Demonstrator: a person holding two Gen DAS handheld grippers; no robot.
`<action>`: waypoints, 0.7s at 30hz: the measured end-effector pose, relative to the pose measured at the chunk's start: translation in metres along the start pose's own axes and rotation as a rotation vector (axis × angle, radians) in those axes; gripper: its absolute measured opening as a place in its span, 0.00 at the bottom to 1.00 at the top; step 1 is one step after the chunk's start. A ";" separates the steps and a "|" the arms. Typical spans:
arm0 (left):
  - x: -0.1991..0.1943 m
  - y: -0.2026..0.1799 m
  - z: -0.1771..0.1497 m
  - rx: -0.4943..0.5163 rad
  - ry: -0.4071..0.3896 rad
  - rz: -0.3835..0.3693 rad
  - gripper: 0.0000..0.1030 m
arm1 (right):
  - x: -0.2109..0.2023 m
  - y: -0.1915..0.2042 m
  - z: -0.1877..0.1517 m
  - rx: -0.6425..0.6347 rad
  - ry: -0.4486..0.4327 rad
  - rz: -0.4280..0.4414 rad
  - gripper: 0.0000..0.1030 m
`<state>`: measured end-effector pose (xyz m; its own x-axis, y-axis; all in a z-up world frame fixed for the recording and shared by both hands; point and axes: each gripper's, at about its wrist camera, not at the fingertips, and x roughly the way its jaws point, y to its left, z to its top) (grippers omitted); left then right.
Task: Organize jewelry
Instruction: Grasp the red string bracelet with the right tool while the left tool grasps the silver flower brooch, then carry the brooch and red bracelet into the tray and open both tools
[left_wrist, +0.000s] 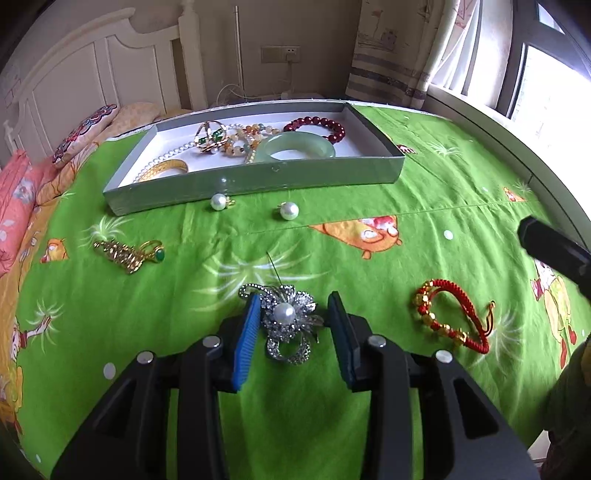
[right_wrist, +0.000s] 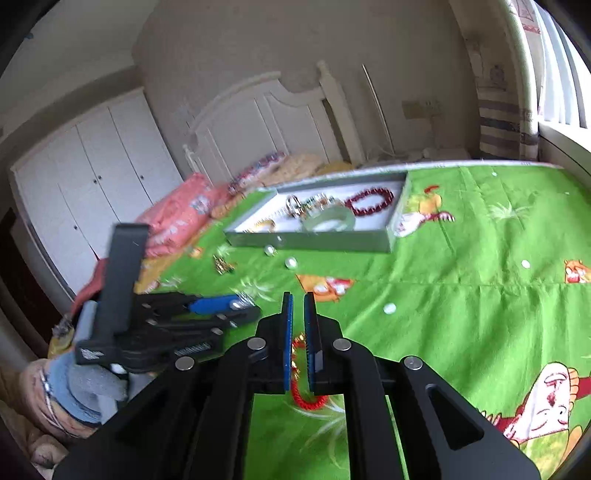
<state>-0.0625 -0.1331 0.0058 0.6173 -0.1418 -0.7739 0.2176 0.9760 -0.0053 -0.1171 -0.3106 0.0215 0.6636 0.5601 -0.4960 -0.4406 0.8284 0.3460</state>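
Left gripper (left_wrist: 293, 314) points down at the green bedsheet (left_wrist: 369, 192) w/ its jaws part-way spread around a silver brooch (left_wrist: 288, 321) that has a pearl in the middle; left pad (left_wrist: 245, 339) is touching the brooch's edge, right pad stands just clear of it, so no pinch yet; brooch lies flat on the sheet, its thin pin sticking out away from the gripper.

Right gripper (right_wrist: 298, 325) has jaws pressed nearly together w/ only a narrow slit, nothing gripped; it hovers over a red cord bracelet (left_wrist: 452, 317) w/ gold beads, seen thru the slit and below the fingers in the right wrist view; can't tell if it touches the cord.

Grey tray (left_wrist: 258, 177) sits farther up the bed, white inside; in it a pale green bangle (left_wrist: 295, 149), dark red bead bracelet (left_wrist: 317, 123), gold bangle (left_wrist: 166, 168), a pearl strand and mixed bead pieces tangled w/ a gold ornament.

Loose on the sheet: two pearl earrings (left_wrist: 255, 206) just in front of the tray wall, apart from each other; a gold clip (left_wrist: 118, 253) w/ a green-stone ring (left_wrist: 157, 253) touching it, well left of the brooch.

Pink pillow (left_wrist: 14, 199) at the left edge; white headboard and window behind; a person's gloved hand (right_wrist: 85, 380) holds the left gripper in the right wrist view.
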 end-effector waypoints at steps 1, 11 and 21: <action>-0.001 0.001 -0.001 -0.003 -0.003 0.002 0.36 | 0.003 0.004 -0.001 -0.025 0.028 -0.004 0.09; -0.018 0.022 -0.007 -0.036 -0.039 0.023 0.36 | 0.036 0.046 -0.020 -0.264 0.238 -0.129 0.44; -0.033 0.029 -0.012 -0.018 -0.071 0.029 0.36 | 0.041 0.038 -0.035 -0.318 0.365 -0.191 0.10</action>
<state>-0.0857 -0.0985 0.0242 0.6751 -0.1238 -0.7272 0.1856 0.9826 0.0050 -0.1277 -0.2564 -0.0133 0.5212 0.3185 -0.7918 -0.5316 0.8470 -0.0092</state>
